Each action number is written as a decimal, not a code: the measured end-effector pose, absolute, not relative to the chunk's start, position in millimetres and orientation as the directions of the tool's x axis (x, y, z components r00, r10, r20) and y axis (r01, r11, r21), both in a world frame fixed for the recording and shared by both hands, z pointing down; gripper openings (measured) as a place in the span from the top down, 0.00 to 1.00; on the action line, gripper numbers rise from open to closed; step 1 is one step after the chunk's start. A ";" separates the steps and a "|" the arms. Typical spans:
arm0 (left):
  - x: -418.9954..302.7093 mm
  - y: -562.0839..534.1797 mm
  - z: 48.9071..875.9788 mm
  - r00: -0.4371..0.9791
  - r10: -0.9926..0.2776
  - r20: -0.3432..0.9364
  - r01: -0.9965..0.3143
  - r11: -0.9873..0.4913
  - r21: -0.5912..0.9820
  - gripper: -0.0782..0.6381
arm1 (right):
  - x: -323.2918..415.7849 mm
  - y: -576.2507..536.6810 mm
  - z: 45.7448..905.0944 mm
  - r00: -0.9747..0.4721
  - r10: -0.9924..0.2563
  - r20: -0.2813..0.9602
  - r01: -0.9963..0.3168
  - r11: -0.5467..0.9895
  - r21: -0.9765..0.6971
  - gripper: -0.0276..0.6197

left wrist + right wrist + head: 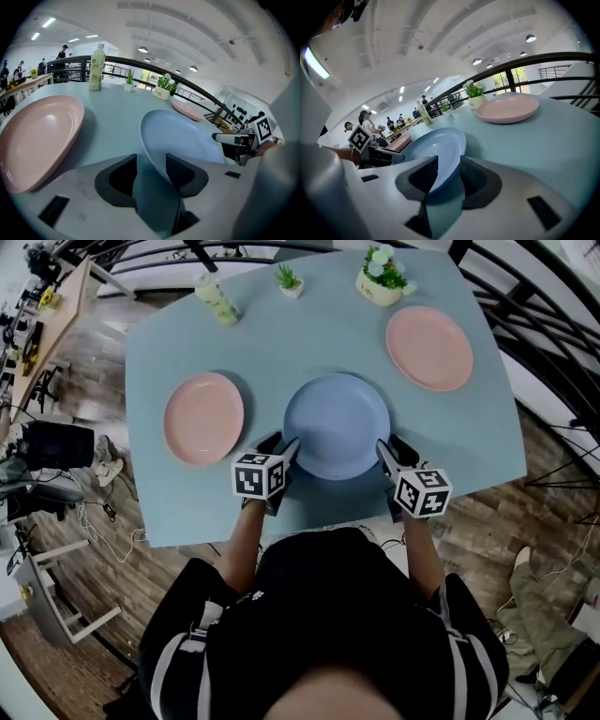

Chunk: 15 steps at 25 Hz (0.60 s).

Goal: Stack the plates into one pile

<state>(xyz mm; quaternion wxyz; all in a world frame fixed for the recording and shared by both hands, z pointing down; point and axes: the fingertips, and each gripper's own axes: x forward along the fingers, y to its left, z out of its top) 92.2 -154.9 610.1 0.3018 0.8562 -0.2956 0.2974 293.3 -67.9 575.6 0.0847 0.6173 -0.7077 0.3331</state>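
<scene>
My left tongs (283,446) stand wide open, the blue plate's (336,426) rim between the jaws but not pinched. The right tongs (392,448) straddle the opposite rim, jaws apart too. I'd seat both deeper, close them evenly, then lift level toward the pink plate (203,417) left of the left tongs.
</scene>
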 end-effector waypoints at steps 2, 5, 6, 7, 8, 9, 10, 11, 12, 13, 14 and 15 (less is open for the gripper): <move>94.2 -153.1 612.6 0.647 -0.322 0.691 -0.690 -0.634 0.349 0.65 | 292.7 -68.3 579.3 -0.238 -0.807 0.540 -0.927 0.023 -0.374 0.73; 99.2 -152.2 616.3 0.644 -0.319 0.696 -0.696 -0.621 0.360 0.65 | 294.0 -69.5 584.8 -0.254 -0.791 0.556 -0.925 0.030 -0.379 0.74; 100.4 -152.1 617.1 0.641 -0.322 0.697 -0.701 -0.617 0.359 0.65 | 294.4 -69.2 586.6 -0.257 -0.787 0.560 -0.923 0.029 -0.383 0.75; 101.2 -151.5 617.7 0.638 -0.324 0.699 -0.703 -0.615 0.357 0.65 | 294.9 -68.6 587.6 -0.260 -0.786 0.561 -0.921 0.027 -0.389 0.76; 102.3 -150.5 618.0 0.638 -0.322 0.700 -0.703 -0.615 0.357 0.65 | 295.3 -68.2 588.1 -0.262 -0.786 0.559 -0.918 0.026 -0.395 0.77; 103.5 -149.6 618.0 0.639 -0.319 0.700 -0.702 -0.615 0.360 0.66 | 295.6 -68.1 588.1 -0.265 -0.787 0.557 -0.916 0.026 -0.399 0.78; 104.6 -149.4 617.6 0.639 -0.319 0.700 -0.703 -0.611 0.364 0.66 | 295.8 -68.3 587.9 -0.267 -0.787 0.556 -0.916 0.027 -0.401 0.78; 105.2 -149.8 616.6 0.638 -0.322 0.699 -0.706 -0.606 0.365 0.66 | 295.9 -68.6 587.4 -0.269 -0.787 0.556 -0.916 0.030 -0.401 0.78; 105.3 -150.4 615.3 0.637 -0.329 0.697 -0.710 -0.603 0.365 0.66 | 296.0 -68.8 586.5 -0.270 -0.786 0.555 -0.916 0.032 -0.400 0.78; 105.1 -151.0 613.6 0.636 -0.336 0.694 -0.713 -0.601 0.362 0.67 | 296.0 -69.0 585.0 -0.272 -0.788 0.553 -0.915 0.034 -0.401 0.79; 104.8 -151.4 611.6 0.636 -0.344 0.691 -0.715 -0.599 0.360 0.67 | 296.0 -69.2 583.3 -0.273 -0.790 0.549 -0.914 0.035 -0.404 0.79; 104.4 -151.7 609.5 0.636 -0.352 0.687 -0.718 -0.597 0.359 0.67 | 295.8 -69.5 581.5 -0.274 -0.793 0.545 -0.913 0.036 -0.407 0.79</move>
